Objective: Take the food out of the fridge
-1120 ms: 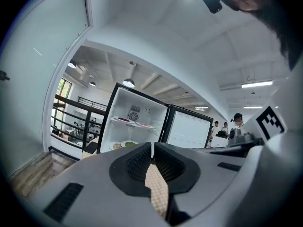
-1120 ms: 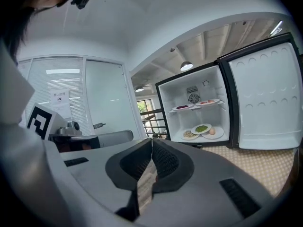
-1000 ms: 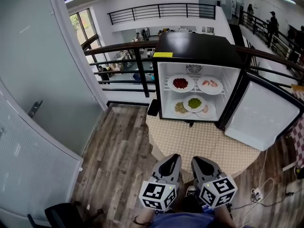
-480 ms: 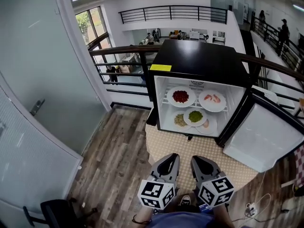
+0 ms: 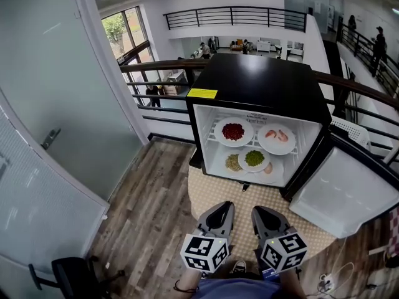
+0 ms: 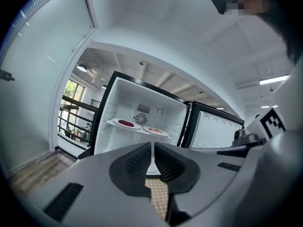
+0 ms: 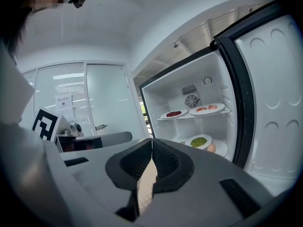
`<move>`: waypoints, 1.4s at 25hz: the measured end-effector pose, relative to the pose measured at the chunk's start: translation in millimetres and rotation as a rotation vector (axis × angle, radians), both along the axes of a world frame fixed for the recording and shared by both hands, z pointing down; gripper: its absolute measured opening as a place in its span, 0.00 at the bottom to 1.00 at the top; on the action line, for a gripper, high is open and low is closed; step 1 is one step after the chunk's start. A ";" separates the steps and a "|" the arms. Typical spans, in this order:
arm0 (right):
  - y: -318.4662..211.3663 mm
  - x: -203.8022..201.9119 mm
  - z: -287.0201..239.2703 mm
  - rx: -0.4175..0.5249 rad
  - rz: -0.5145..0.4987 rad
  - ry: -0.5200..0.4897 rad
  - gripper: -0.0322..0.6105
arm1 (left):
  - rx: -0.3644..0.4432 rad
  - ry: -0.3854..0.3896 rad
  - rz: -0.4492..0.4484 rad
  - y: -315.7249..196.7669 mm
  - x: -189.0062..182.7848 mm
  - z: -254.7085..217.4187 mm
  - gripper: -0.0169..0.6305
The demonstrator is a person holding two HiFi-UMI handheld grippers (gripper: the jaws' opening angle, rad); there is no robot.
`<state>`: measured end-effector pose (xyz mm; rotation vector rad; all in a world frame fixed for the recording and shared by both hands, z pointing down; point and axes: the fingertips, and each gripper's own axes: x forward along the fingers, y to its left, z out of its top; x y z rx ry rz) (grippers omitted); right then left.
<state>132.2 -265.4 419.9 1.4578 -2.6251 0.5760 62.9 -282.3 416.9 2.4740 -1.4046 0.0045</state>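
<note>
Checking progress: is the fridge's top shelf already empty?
No, a plate of red food and a plate of pink food sit there.

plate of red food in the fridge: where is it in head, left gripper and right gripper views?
Head view: plate of red food sits upper left inside the fridge, just above picture centre.
Left gripper view: same plate, left of centre, middle height.
Right gripper view: same plate, slightly right of centre, middle height.
Shared landmark: the plate of pink food, directly to its right in every view.
</note>
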 end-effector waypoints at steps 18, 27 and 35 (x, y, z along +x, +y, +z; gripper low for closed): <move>-46.4 -8.9 3.2 -0.060 0.013 -0.123 0.08 | -0.002 -0.021 0.025 -32.4 -7.9 4.1 0.05; -96.9 -19.7 6.9 -0.147 0.100 -0.307 0.08 | 0.002 -0.038 0.082 -65.8 -33.3 2.3 0.05; -147.7 -39.8 3.7 -0.199 0.126 -0.422 0.25 | 0.003 -0.035 0.120 -82.8 -48.5 3.4 0.06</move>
